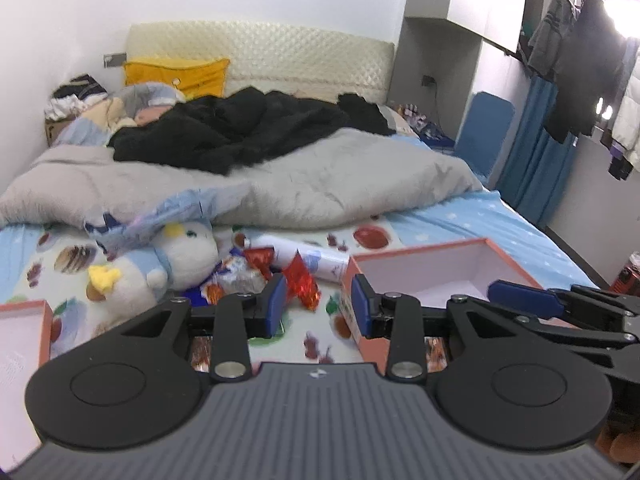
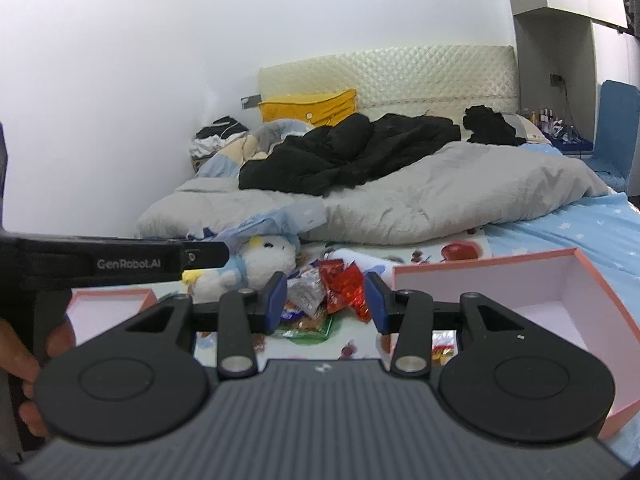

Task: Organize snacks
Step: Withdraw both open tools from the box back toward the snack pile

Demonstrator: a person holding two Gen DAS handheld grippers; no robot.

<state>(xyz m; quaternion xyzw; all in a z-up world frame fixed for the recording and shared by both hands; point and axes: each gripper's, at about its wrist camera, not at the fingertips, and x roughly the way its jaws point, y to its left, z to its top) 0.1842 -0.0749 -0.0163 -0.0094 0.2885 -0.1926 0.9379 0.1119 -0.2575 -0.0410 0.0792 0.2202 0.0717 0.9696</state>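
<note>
Two tongs, left (image 1: 318, 306) and right (image 2: 326, 300), gape empty; snacks (image 2: 340, 286) lie just ahead, box (image 2: 560, 300) rightward; pinch one wrapper by its edge.

Inspector A: We record a bedroom in a private home. A bed (image 1: 480, 216) fills the room, with a padded cream headboard (image 1: 260, 56), a grey duvet (image 1: 320, 184) and a yellow pillow (image 1: 176, 74).

Inspector B: We concur. Dark clothes (image 1: 580, 76) hang from a rail at the right, near a blue curtain (image 1: 532, 160). A plush toy (image 1: 180, 256) lies on the printed sheet, and small bottles (image 2: 548, 118) stand beside the headboard.
</note>
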